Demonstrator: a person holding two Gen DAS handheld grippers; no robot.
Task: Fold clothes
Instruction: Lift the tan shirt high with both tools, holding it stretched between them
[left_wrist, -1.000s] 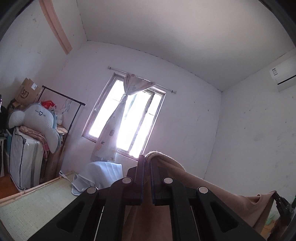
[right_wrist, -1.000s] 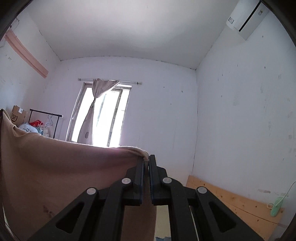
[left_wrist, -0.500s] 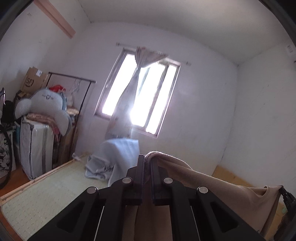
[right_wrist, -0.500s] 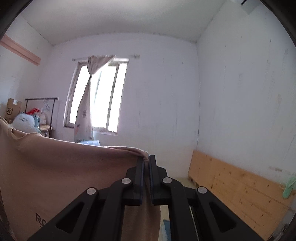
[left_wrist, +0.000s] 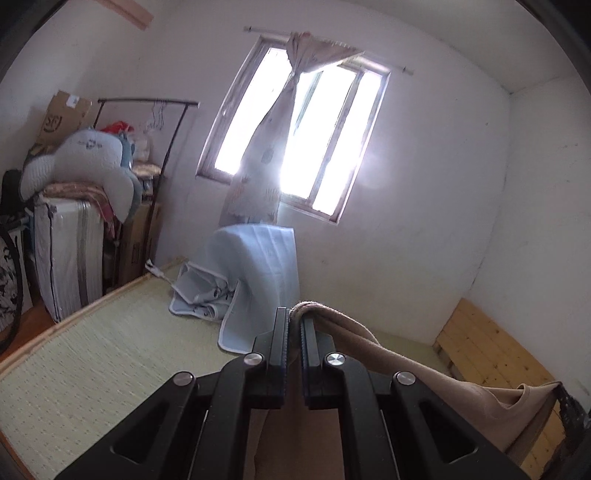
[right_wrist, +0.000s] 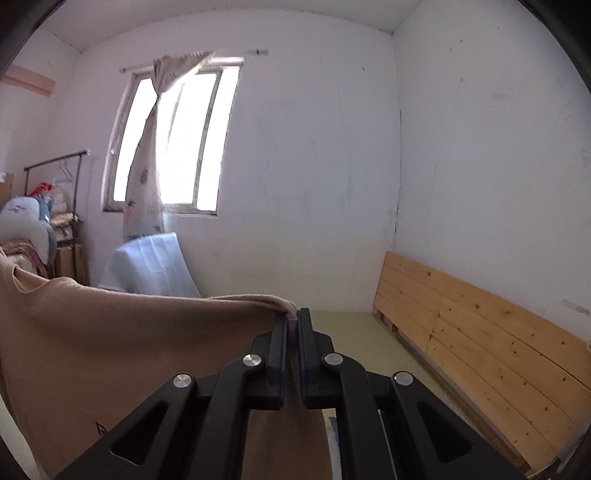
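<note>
Left gripper (left_wrist: 294, 317) pinched tight on one corner of the tan T-shirt (left_wrist: 424, 380); right gripper (right_wrist: 291, 317) clamped on the opposite corner, narrow gap. Shirt hangs in the air between them, top edge sagging, neckline visible at the far-right end in the left view. Below: pale green tatami mat (left_wrist: 92, 365). Further out, crumpled light-blue bedding (left_wrist: 255, 273) against the wall, wooden pallet boards (right_wrist: 480, 343) on the right. Far: curtained window (left_wrist: 295, 129), clothes rack (left_wrist: 147, 107) left.
</note>
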